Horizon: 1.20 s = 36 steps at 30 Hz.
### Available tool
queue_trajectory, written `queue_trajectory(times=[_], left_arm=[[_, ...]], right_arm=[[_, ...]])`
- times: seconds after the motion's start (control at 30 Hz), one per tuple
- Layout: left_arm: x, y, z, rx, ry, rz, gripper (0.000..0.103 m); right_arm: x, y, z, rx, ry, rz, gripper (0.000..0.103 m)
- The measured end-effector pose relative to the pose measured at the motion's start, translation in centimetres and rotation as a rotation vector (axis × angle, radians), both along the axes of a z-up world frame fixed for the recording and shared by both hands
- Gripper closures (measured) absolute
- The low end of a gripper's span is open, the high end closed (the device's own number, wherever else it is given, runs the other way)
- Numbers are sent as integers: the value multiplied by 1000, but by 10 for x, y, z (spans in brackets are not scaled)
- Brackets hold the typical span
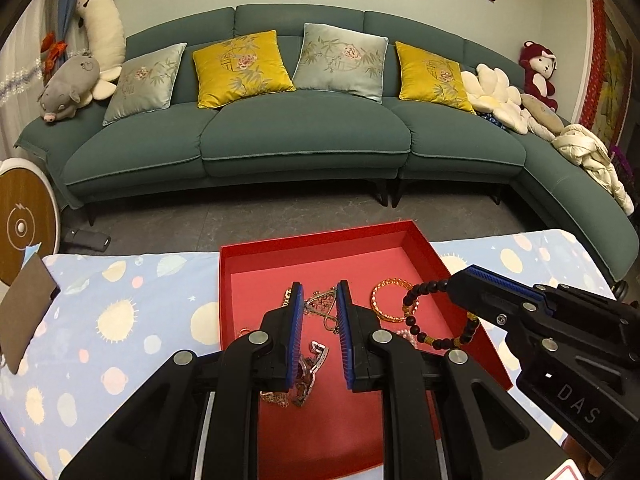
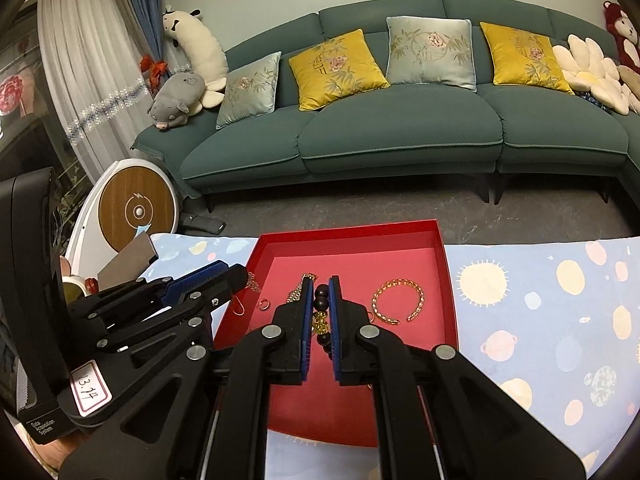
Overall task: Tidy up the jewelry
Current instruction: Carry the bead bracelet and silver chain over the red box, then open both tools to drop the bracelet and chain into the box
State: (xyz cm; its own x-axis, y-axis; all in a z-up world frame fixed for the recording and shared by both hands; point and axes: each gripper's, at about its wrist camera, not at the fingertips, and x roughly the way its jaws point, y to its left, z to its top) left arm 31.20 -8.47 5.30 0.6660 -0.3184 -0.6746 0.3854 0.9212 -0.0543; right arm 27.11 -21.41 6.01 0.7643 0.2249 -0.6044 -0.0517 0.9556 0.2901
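A red tray (image 1: 312, 242) (image 2: 450, 280) lies on a blue patterned cloth. My right gripper (image 2: 321, 286) (image 1: 460, 286) is shut on a dark bead bracelet (image 1: 416, 330) (image 2: 322, 300) and holds it over the tray's right part. A gold bangle (image 1: 386, 300) (image 2: 396, 300) lies in the tray. My left gripper (image 1: 319, 290) (image 2: 236, 276) is open over a tangle of silver and gold chains (image 1: 320, 304) in the tray's middle. A silver piece (image 1: 316, 360) lies between its jaws lower down. A small ring (image 2: 263, 304) lies in the tray too.
The patterned cloth (image 1: 132, 312) (image 2: 540, 312) covers the table around the tray. A green sofa (image 1: 304, 140) with cushions and plush toys stands behind, across a grey floor. A round wooden-faced device (image 2: 134, 210) and a grey card (image 1: 24, 316) are at the left.
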Motion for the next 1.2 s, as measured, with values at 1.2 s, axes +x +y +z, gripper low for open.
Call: queue_trajectory(times=[1.2], left_arm=[[45, 2, -28, -6, 74, 89, 86]], right_arm=[[32, 7, -34, -14, 53, 0, 95]])
